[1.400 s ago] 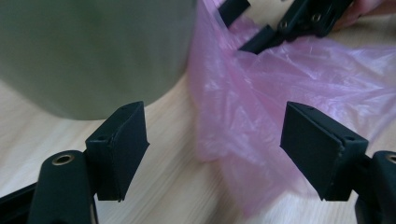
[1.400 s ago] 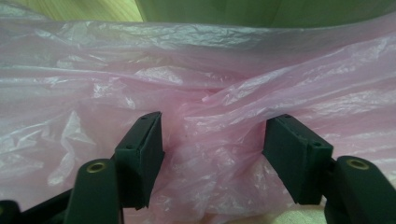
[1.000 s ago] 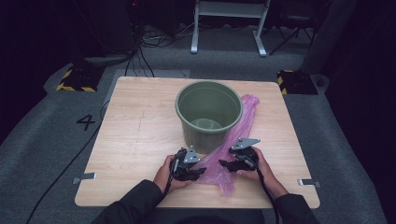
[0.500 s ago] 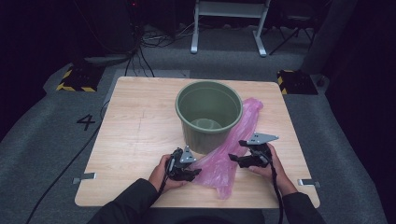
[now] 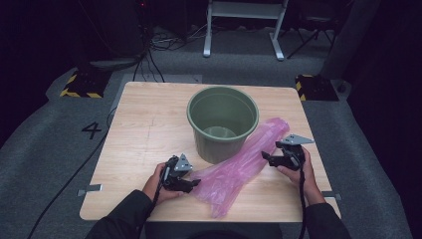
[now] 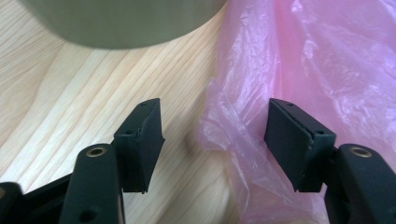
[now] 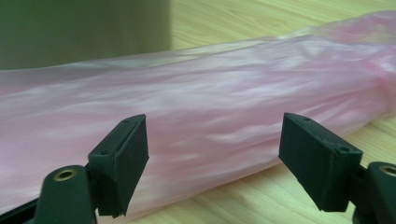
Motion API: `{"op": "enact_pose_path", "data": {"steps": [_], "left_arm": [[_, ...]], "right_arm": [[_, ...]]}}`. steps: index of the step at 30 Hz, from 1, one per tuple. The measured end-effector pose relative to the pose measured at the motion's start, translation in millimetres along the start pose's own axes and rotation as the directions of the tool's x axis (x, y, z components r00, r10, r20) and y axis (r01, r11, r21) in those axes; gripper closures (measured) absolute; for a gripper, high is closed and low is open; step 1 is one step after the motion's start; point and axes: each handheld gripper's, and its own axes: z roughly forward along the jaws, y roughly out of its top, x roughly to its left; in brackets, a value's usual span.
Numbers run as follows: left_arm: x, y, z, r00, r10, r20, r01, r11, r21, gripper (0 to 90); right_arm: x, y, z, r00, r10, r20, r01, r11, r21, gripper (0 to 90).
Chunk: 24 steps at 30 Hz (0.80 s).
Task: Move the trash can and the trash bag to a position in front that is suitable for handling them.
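Observation:
A green bucket (image 5: 222, 121) stands upright in the middle of the wooden table (image 5: 144, 129). A crumpled pink plastic bag (image 5: 239, 169) lies flat beside it, stretched from the bucket's right side toward the near edge. My left gripper (image 5: 195, 183) sits at the bag's near left end. Its jaws have just been opening, and in the left gripper view (image 6: 215, 109) the bag's edge (image 6: 243, 126) lies loose between them. My right gripper (image 5: 265, 157) is at the bag's right side. Its jaws have also just been opening (image 7: 215, 121), and the bag (image 7: 224, 107) lies just beyond the pads.
The bucket's wall (image 6: 121, 23) stands close behind the left gripper's jaws and at the upper left of the right gripper view (image 7: 84, 32). Bare tabletop stretches to the left of the bucket. Cables (image 5: 149, 55) and a metal stand (image 5: 244, 25) are on the floor behind the table.
Both hands have drawn apart, the right one to the right and the left one slightly left. Both grippers' jaws have widened, and the bag now lies slack on the table.

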Motion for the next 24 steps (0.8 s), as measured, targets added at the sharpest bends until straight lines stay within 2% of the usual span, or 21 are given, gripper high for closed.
{"op": "enact_pose_path", "data": {"steps": [2,5,9,11,15,18,21,23,24], "left_arm": [[2.9,-4.8,-4.5,1.0000,-0.002,-0.003,0.002,1.0000,0.000,36.8],[8.1,-15.4,-12.2,0.9999,0.008,0.012,-0.007,0.9998,-0.020,36.8],[16.4,-27.1,-21.7,0.9999,0.008,0.009,-0.007,0.9994,-0.035,36.7],[22.0,-32.8,-24.7,0.9997,0.015,0.019,-0.014,0.9985,-0.053,36.3],[29.4,-34.3,-26.5,1.0000,0.006,0.007,-0.005,0.9988,-0.050,34.5],[31.4,-33.5,-25.5,1.0000,0.001,0.005,-0.001,0.9989,-0.048,32.7],[34.3,-32.8,-25.0,1.0000,-0.001,-0.001,0.001,0.9989,-0.047,32.1],[36.2,-32.2,-24.6,0.9999,-0.008,-0.011,0.008,0.9991,-0.043,31.5],[37.4,-31.7,-23.8,0.9993,-0.021,-0.031,0.020,0.9990,-0.039,29.0]], "right_arm": [[-3.1,-1.2,3.2,0.9999,0.011,0.009,-0.011,1.000,0.013,23.1],[-8.6,-3.5,8.4,0.9978,0.066,-0.001,-0.066,0.998,0.022,22.2],[-11.9,-2.6,17.9,0.9950,0.100,0.005,-0.100,0.994,0.052,21.7],[-10.6,-0.6,22.8,0.9954,0.095,-0.013,-0.094,0.993,0.064,21.3],[-3.0,5.6,34.3,0.9967,0.078,-0.023,-0.076,0.994,0.075,23.5],[2.6,6.9,43.9,0.9980,0.062,-0.015,-0.060,0.994,0.088,27.4],[8.4,6.8,51.8,0.9999,0.014,0.007,-0.015,0.993,0.115,29.6],[9.3,7.7,51.7,1.0000,-0.001,0.004,0.000,0.993,0.117,36.2],[9.2,7.9,51.4,1.0000,-0.006,-0.004,0.006,0.993,0.116,39.0]]}}
